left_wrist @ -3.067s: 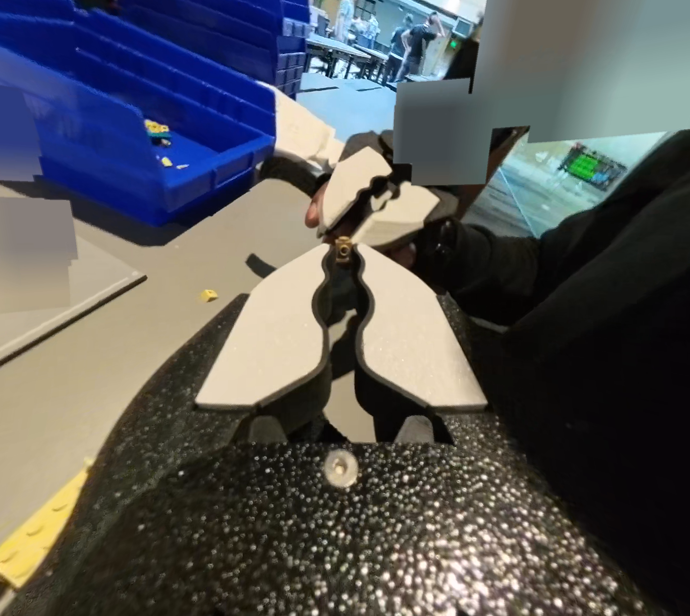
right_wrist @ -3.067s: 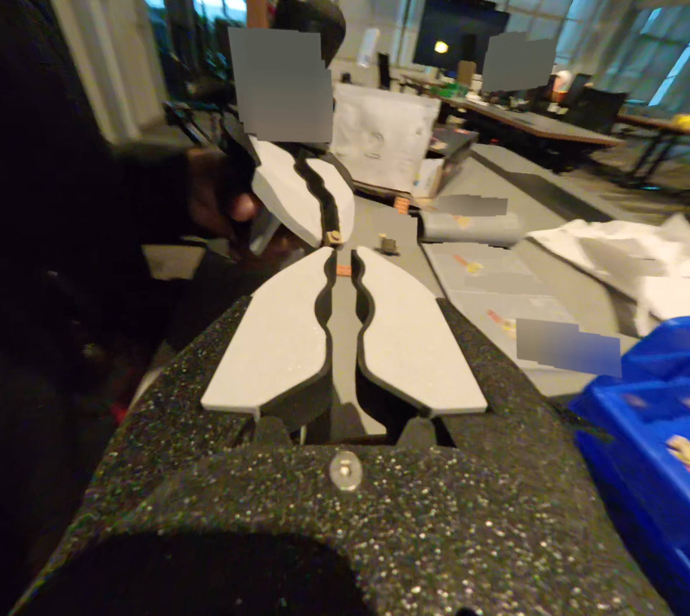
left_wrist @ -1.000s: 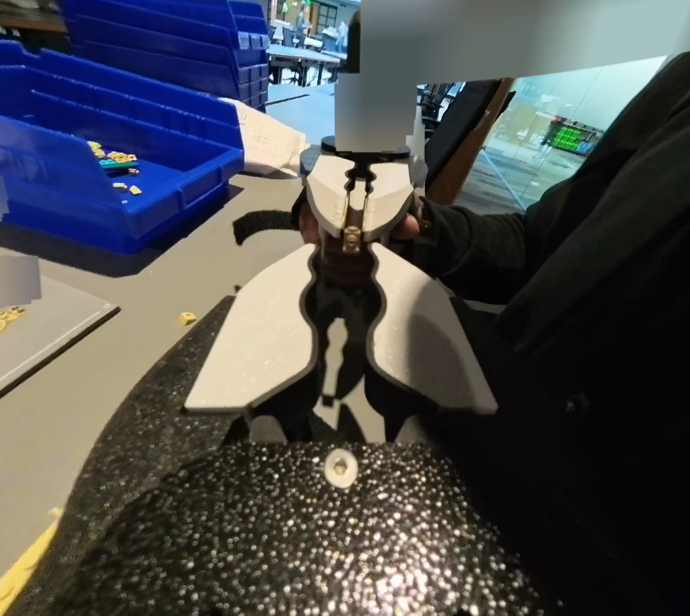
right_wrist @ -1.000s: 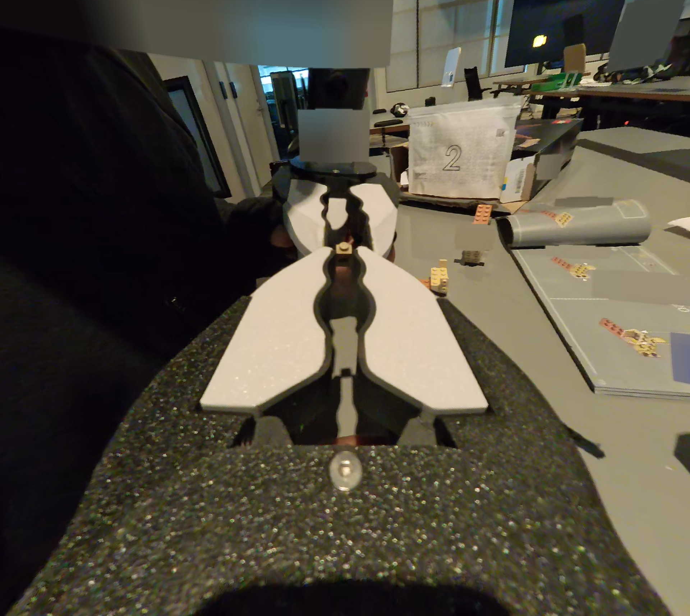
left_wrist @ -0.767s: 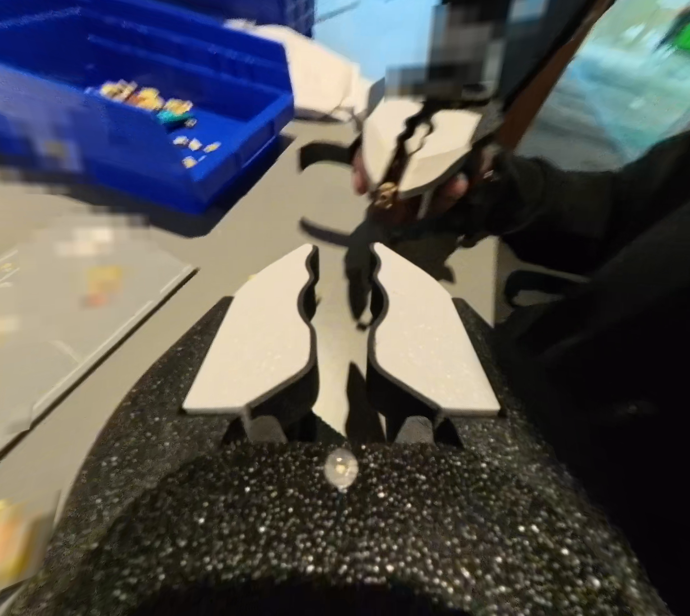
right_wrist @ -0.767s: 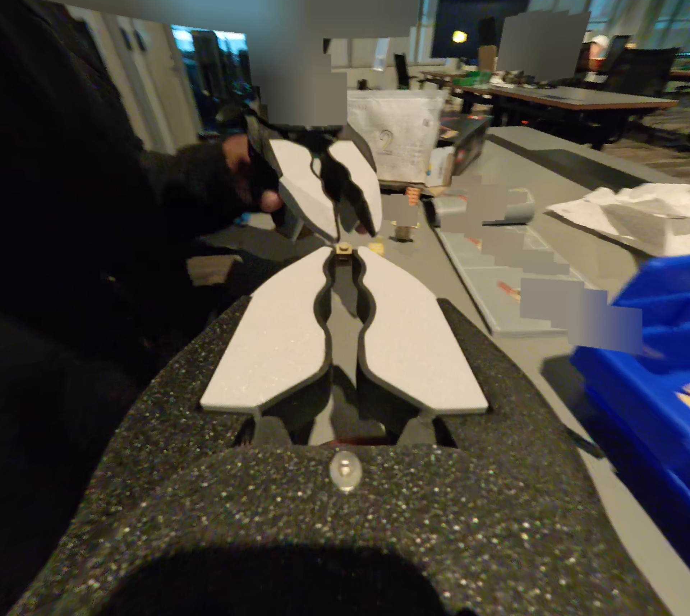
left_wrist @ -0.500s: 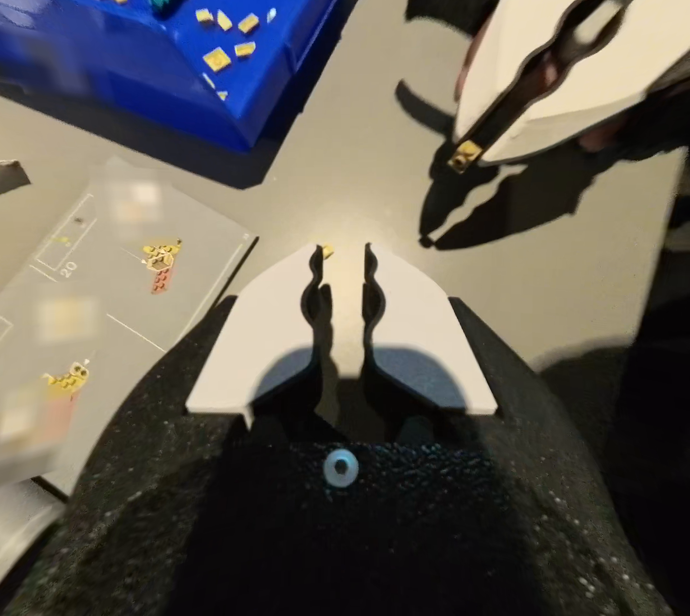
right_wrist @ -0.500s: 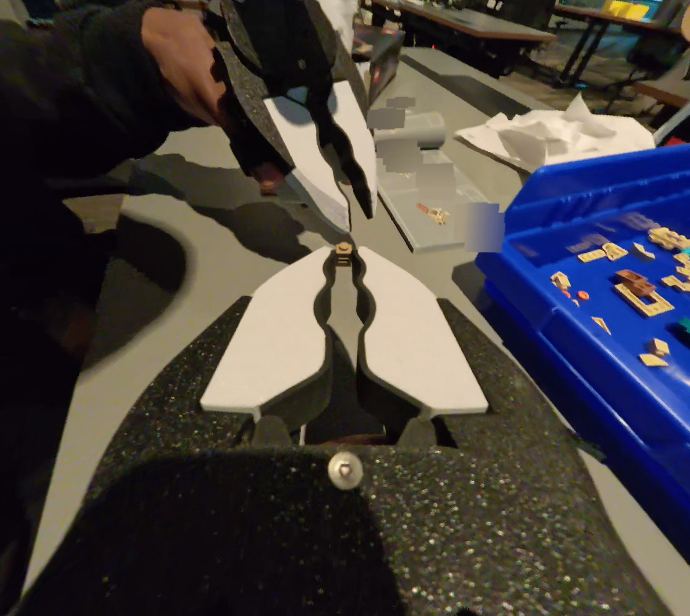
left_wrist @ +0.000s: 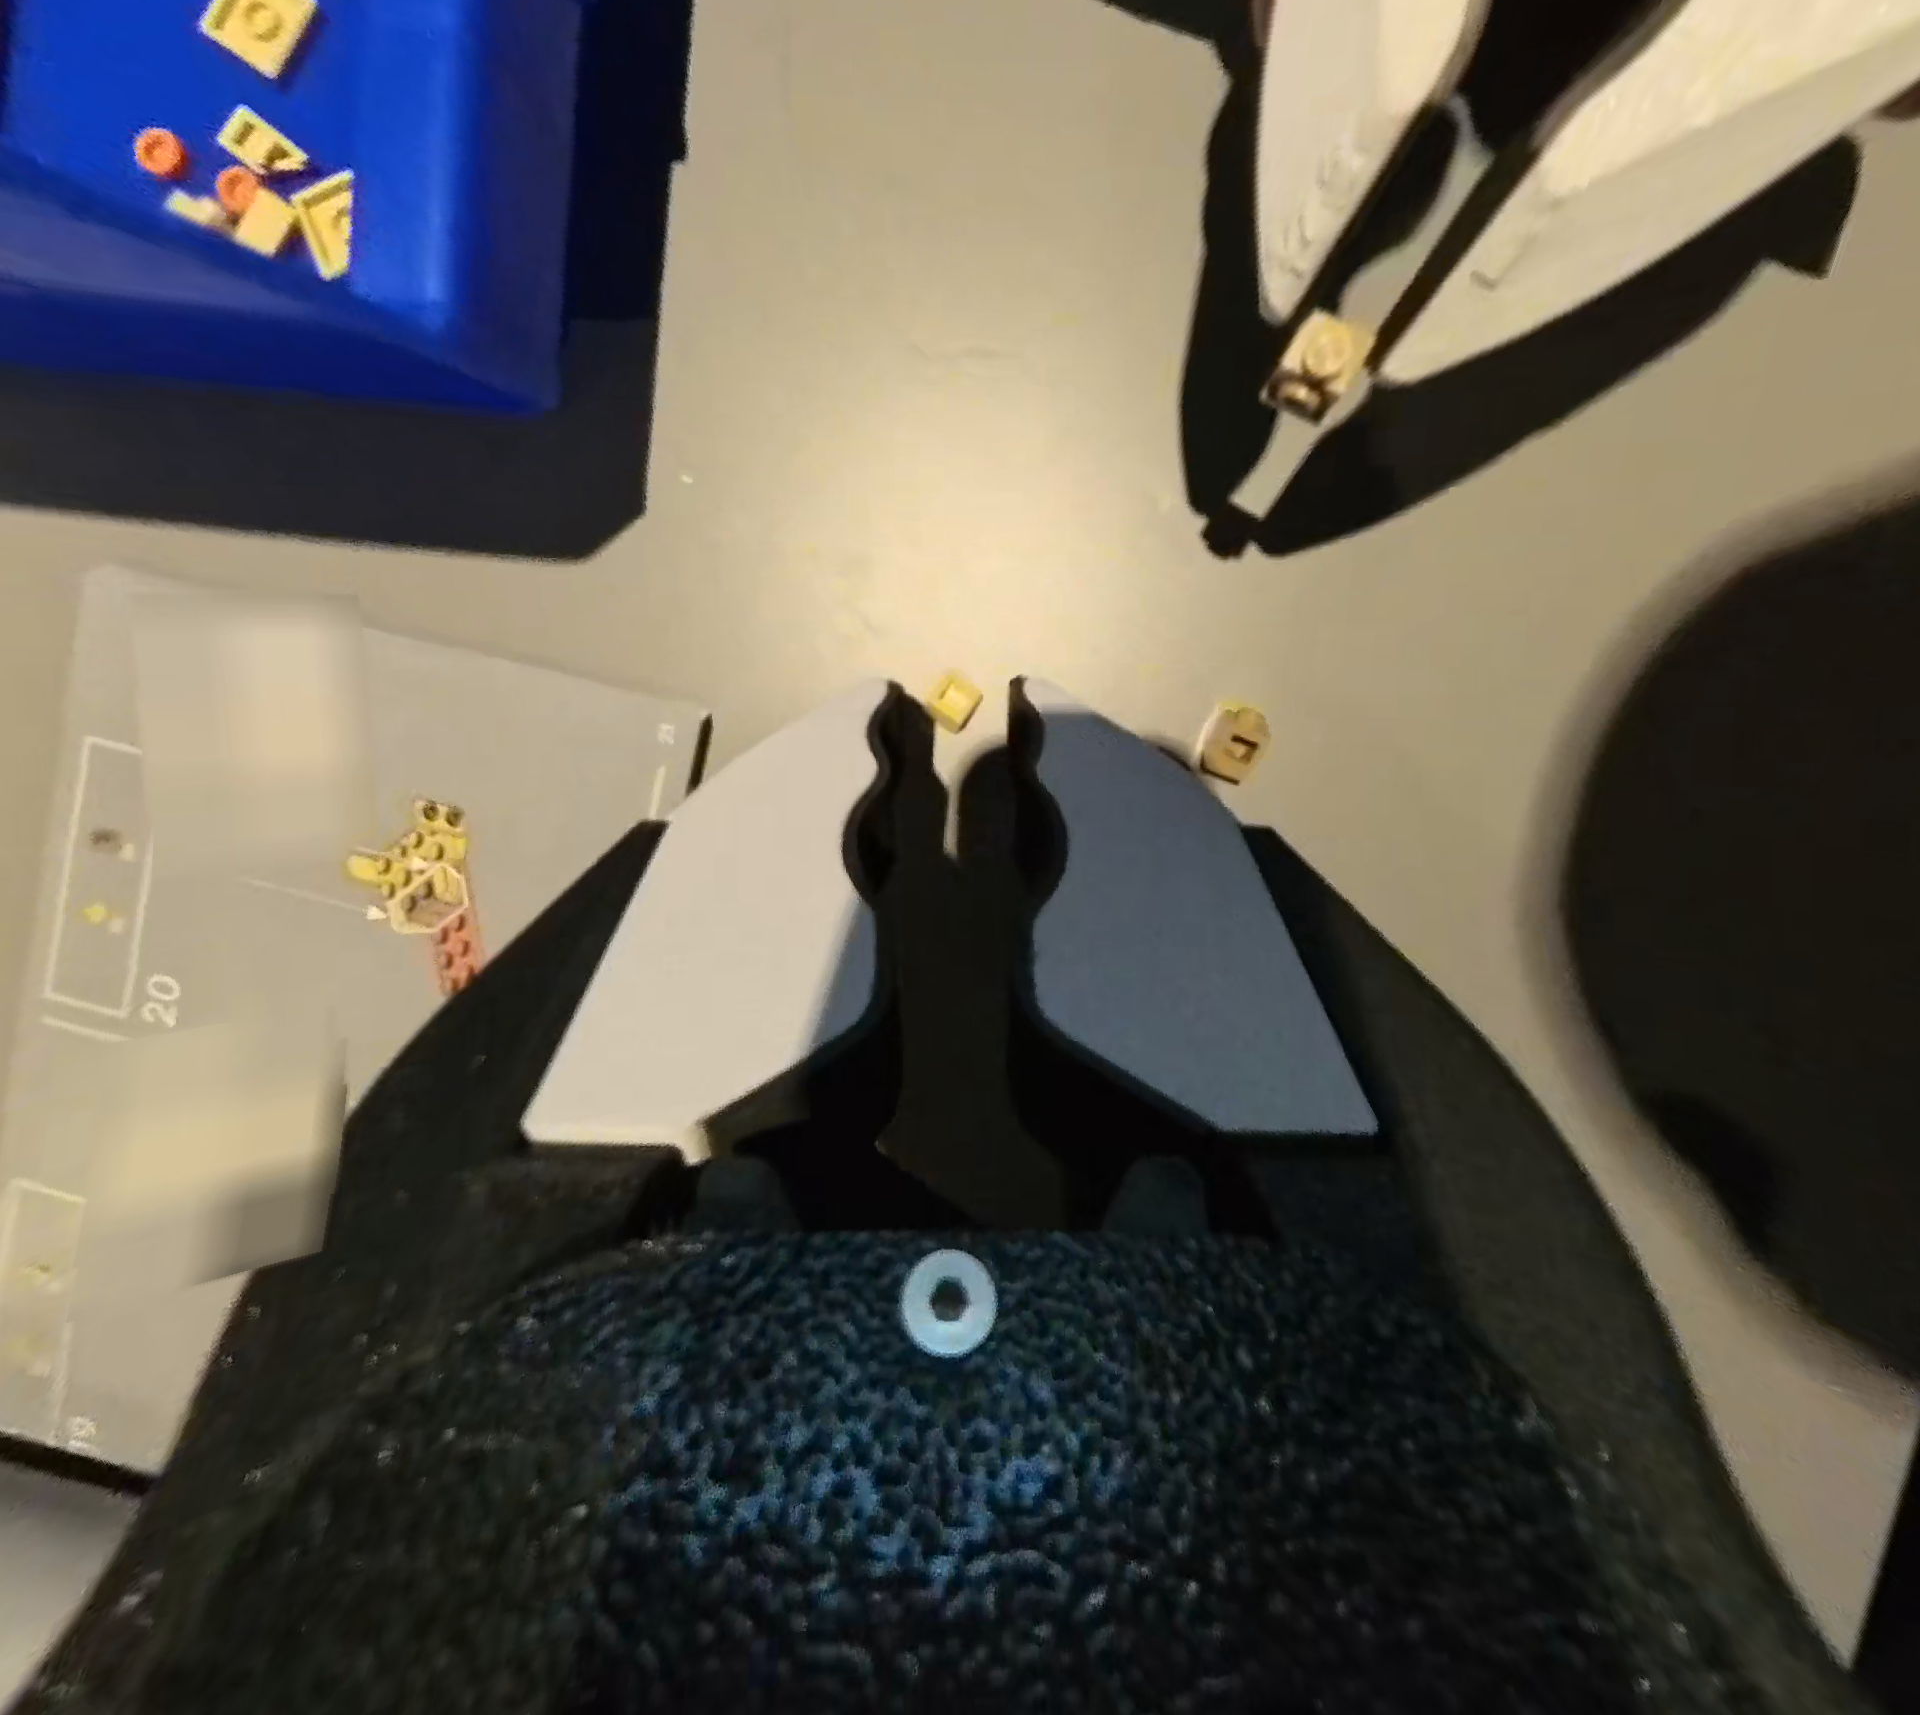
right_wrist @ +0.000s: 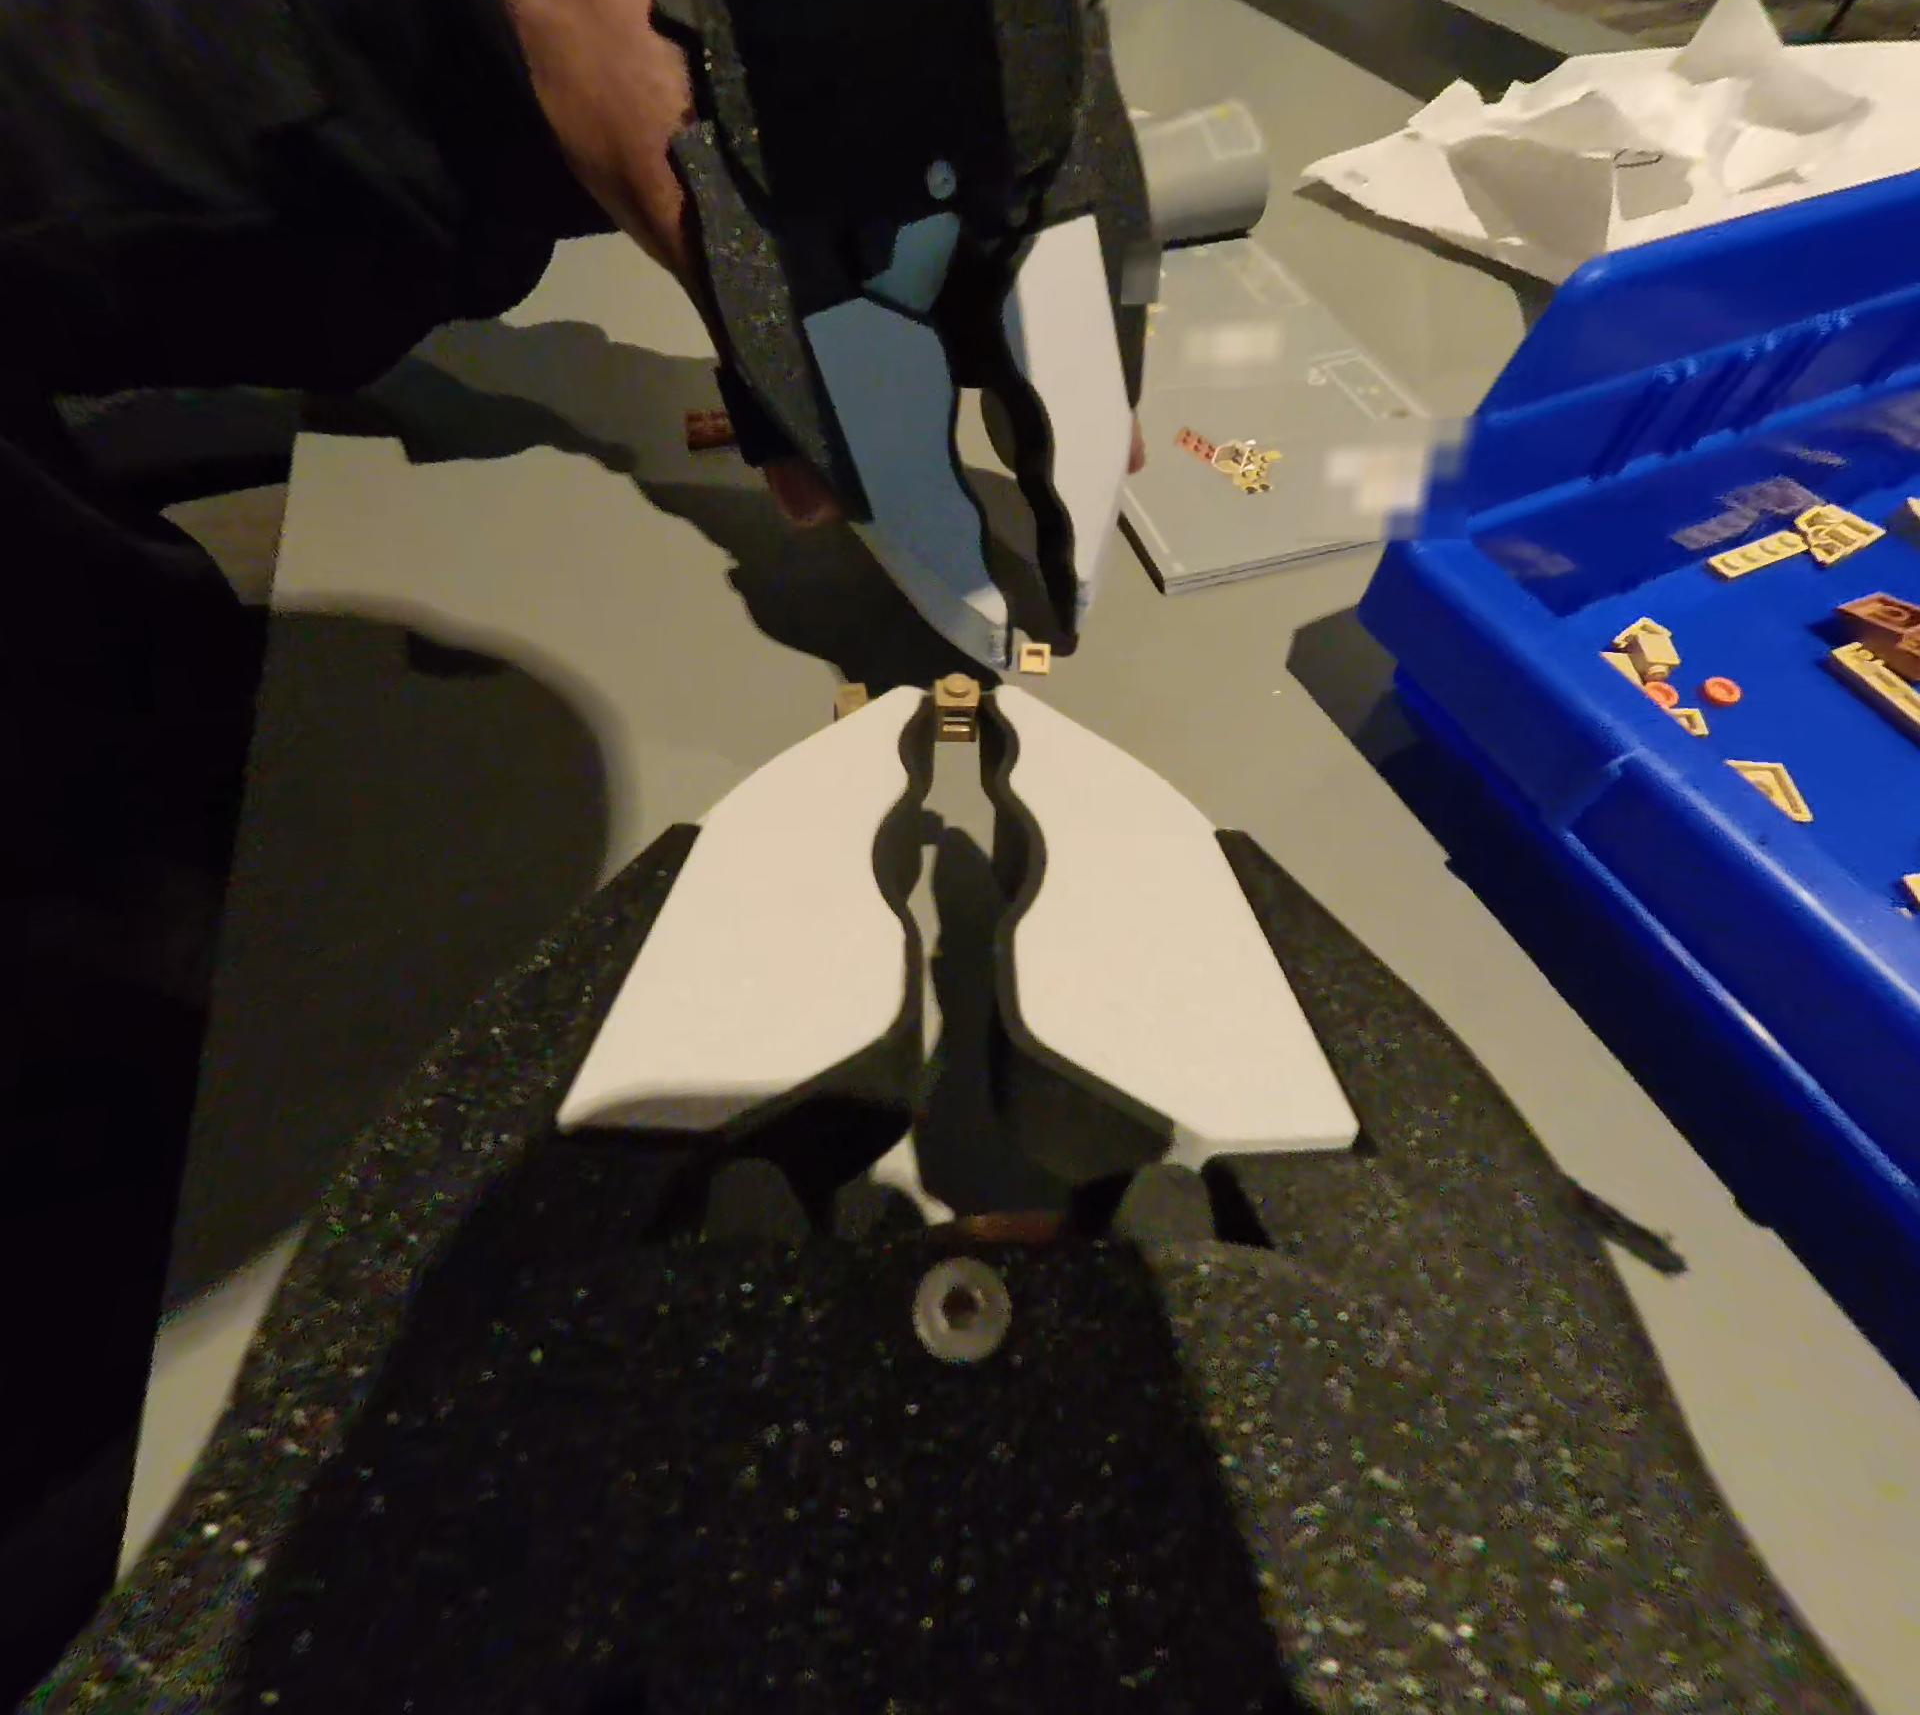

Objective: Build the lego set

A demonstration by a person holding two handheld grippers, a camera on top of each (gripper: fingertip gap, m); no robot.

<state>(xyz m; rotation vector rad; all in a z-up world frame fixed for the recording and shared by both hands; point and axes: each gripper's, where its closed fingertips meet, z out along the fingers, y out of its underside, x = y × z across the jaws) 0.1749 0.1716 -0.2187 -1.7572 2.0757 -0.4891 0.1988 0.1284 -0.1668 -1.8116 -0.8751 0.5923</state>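
pinching a tan brick (right_wrist: pixel 954 718), right claw (right_wrist: pixel 956 709) faces parted left claw (left_wrist: pixel 948 701).

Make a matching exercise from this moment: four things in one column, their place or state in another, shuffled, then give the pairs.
1. left gripper
2. right gripper
3. small yellow tile
4. blue bin

A. shut on a tan stud piece
B. holds loose yellow and orange pieces
C. open, just above the table
D. lying on the grey table between open fingertips

Pairs: 1-C, 2-A, 3-D, 4-B
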